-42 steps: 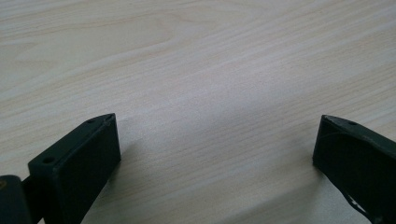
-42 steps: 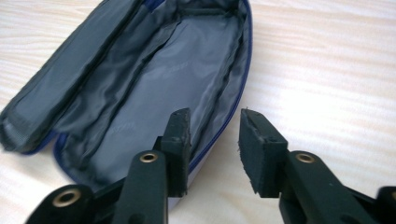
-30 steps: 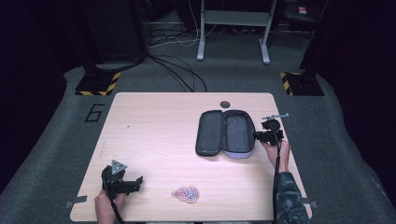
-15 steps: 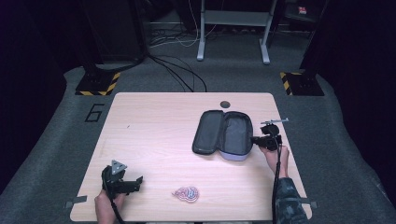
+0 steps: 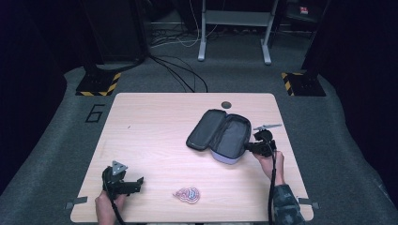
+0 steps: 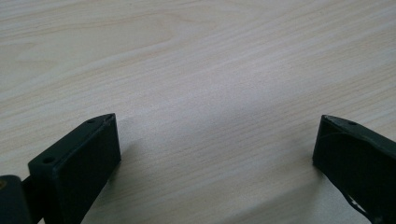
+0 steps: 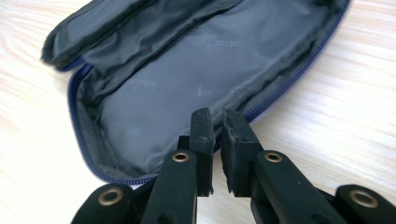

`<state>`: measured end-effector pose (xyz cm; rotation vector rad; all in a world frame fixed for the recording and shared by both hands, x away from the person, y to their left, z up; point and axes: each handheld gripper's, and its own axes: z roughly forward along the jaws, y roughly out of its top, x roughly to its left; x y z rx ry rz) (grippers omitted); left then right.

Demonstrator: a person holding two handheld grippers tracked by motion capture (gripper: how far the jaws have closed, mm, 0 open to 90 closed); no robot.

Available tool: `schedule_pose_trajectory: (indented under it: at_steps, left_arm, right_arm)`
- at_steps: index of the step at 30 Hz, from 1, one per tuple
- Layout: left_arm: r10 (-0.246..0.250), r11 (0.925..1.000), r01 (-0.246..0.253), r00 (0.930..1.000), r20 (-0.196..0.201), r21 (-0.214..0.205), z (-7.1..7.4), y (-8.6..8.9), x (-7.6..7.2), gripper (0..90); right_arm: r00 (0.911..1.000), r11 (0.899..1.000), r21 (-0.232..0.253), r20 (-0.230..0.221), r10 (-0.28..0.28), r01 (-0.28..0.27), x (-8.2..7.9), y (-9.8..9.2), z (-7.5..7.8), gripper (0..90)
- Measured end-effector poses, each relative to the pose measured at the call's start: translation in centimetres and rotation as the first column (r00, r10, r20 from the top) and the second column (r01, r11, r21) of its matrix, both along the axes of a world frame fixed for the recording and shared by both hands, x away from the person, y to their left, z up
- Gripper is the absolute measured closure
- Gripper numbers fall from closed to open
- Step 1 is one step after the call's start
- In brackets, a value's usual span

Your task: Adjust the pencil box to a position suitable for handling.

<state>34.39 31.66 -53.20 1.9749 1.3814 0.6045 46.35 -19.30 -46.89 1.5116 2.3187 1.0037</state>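
Note:
An open dark zip case (image 5: 220, 133) with a grey lining and a blue zip lies on the right half of the wooden table (image 5: 155, 126). My right gripper (image 5: 248, 146) is at its right edge. In the right gripper view the jaws (image 7: 217, 119) are pinched on the case's (image 7: 187, 79) near zip rim. A small pink and blue patterned thing (image 5: 187, 193) lies near the front edge. My left gripper (image 5: 137, 183) rests at the front left, to the left of that thing. Its jaws (image 6: 217, 121) stand wide apart over bare wood.
A dark round grommet (image 5: 226, 104) sits at the table's far edge. Behind the table, cables (image 5: 178, 70) run across the grey floor, between a metal desk frame (image 5: 234, 28) and two stands with yellow and black striped bases (image 5: 98, 84).
My right gripper has moved left and a little toward the front, and the open case has slid left with it. The left gripper has stayed still.

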Motion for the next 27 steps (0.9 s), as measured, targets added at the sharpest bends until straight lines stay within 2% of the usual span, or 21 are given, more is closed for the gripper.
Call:
schedule_pose_trajectory:
  at_steps: [5, 6, 9, 10, 12, 13, 15, 16, 18, 19, 21, 23, 27]
  left_arm:
    - [0.000, 1.0000, 0.000, 1.0000, 0.000, 0.000, 0.0, 0.0, 0.0, 0.7]
    - [0.000, 1.0000, 0.000, 1.0000, 0.000, 0.000, 0.0, 0.0, 0.0, 0.7]
    - [0.000, 1.0000, 0.000, 1.0000, 0.000, 0.000, 0.0, 0.0, 0.0, 0.7]
    - [-0.001, 1.0000, 0.001, 1.0000, -0.001, -0.002, 0.0, 0.0, 0.0, 0.7]
    - [-0.001, 1.0000, 0.001, 1.0000, -0.001, -0.001, 0.0, 0.0, 0.0, 0.7]
    - [0.000, 1.0000, 0.000, 1.0000, -0.001, 0.000, 0.0, 0.0, 0.0, 0.7]
    - [-0.001, 1.0000, 0.001, 1.0000, -0.001, 0.000, 0.0, 0.0, 0.0, 0.7]
    - [-0.001, 1.0000, 0.001, 1.0000, -0.001, -0.001, 0.0, 0.0, 0.0, 0.7]
    - [0.000, 1.0000, 0.000, 1.0000, 0.000, 0.000, 0.0, 0.0, 0.0, 0.7]
    - [-0.001, 1.0000, 0.001, 1.0000, -0.001, 0.000, 0.0, 0.0, 0.0, 0.7]
    - [0.000, 1.0000, 0.000, 1.0000, 0.000, -0.001, 0.0, 0.0, 0.0, 0.7]
    - [0.000, 1.0000, 0.000, 1.0000, 0.000, 0.000, 0.0, 0.0, 0.0, 0.7]
    - [-0.001, 1.0000, 0.001, 1.0000, -0.001, 0.000, 0.0, 0.0, 0.0, 0.7]
  right_arm:
    - [0.9993, 0.999, 0.006, 0.014, 0.035, -0.035, -0.4, 0.9, -0.2, 82.8]
    - [0.9986, 0.999, -0.007, 0.009, 0.051, -0.051, -0.5, 1.1, -0.1, 81.7]
    - [0.9986, 0.999, -0.003, 0.015, 0.052, -0.052, -0.4, 1.0, 0.0, 77.6]
    - [0.9989, 0.999, 0.009, 0.028, 0.037, -0.037, -0.2, 0.6, 0.4, 73.5]
    - [0.9988, 0.999, 0.006, 0.036, 0.033, -0.033, -0.1, 0.4, 0.6, 73.3]
    - [0.9985, 1.000, -0.001, 0.053, 0.013, -0.013, 0.4, -0.3, 1.0, 72.0]
    - [0.9986, 1.000, 0.001, 0.054, 0.003, -0.003, 0.6, -0.6, 1.1, 71.5]
    - [0.9979, 1.000, -0.012, 0.060, -0.024, 0.025, 1.2, -1.0, 1.3, 71.1]
    - [0.9975, 1.000, -0.015, 0.066, -0.024, 0.025, 1.5, -1.2, 1.3, 71.1]
    - [0.9963, 0.999, -0.016, 0.074, -0.044, 0.046, 2.3, -1.6, 1.4, 71.2]
    - [0.9946, 0.998, -0.026, 0.085, -0.059, 0.062, 2.9, -1.8, 1.4, 71.6]
    - [0.9903, 0.996, -0.026, 0.115, -0.078, 0.082, 3.5, -1.8, 1.4, 72.5]
    - [0.9889, 0.996, -0.029, 0.122, -0.085, 0.089, 4.2, -1.6, 1.3, 73.0]
